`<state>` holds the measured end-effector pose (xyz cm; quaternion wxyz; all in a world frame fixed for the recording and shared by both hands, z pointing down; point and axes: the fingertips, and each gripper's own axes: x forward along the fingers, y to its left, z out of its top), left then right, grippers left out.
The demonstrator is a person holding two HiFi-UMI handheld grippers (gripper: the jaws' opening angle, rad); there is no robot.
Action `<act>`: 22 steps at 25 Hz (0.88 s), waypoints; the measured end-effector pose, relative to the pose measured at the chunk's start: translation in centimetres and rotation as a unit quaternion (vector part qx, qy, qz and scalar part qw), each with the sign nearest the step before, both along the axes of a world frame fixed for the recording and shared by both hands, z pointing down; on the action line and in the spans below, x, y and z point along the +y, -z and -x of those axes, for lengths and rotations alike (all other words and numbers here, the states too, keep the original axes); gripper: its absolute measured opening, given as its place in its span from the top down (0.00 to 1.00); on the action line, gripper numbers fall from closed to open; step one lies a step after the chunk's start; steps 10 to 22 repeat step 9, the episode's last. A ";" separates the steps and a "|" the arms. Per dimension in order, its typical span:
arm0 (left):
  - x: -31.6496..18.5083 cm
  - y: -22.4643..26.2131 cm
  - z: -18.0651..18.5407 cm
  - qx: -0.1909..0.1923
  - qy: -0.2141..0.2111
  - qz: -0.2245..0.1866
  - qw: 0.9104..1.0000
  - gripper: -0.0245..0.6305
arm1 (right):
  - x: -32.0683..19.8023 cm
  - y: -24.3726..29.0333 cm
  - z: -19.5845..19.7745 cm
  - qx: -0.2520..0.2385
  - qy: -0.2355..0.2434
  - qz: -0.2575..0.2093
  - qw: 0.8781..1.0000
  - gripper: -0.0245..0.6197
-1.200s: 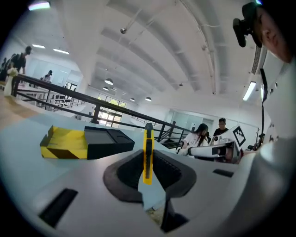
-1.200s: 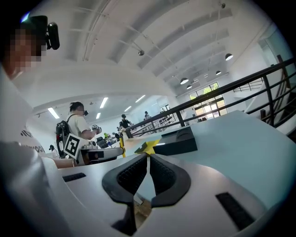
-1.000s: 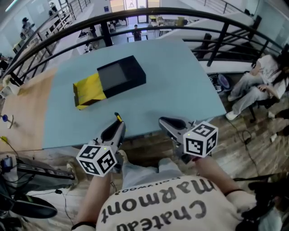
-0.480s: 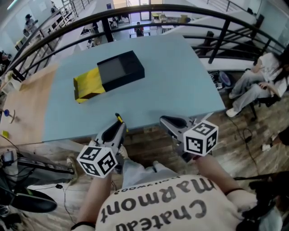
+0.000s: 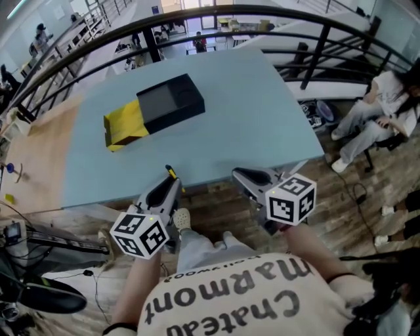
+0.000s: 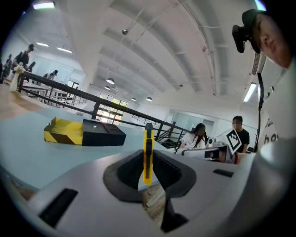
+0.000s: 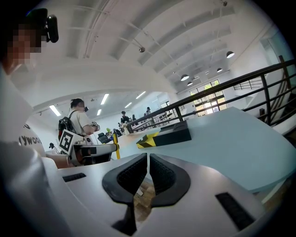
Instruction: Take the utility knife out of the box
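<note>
Yellow utility knife (image 6: 147, 139) clamped in left hand-held gripper (image 5: 172, 184); right hand-held gripper (image 7: 147, 161) closed, empty.

Blue table (image 5: 249, 118), black railing (image 5: 262, 11), wood floor (image 5: 341, 210)

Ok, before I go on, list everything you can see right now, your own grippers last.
table: one, light blue, ahead of both grippers.
box: one, black with a yellow end section, lying on the table's far left.
utility knife: one, yellow, upright, near the table's front edge.
railing: one, black, curving behind the table.
seated person: one, pale clothes, right of the table.
left gripper: one, grey, shut on the utility knife.
right gripper: one, grey, shut, empty.
</note>
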<state>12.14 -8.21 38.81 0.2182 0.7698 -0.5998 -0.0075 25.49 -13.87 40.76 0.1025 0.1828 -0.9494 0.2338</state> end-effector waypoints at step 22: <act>0.1 0.4 -0.2 -0.001 0.003 0.000 1.000 0.87 | -0.4 -0.1 -0.6 0.001 -0.003 0.004 1.000 0.89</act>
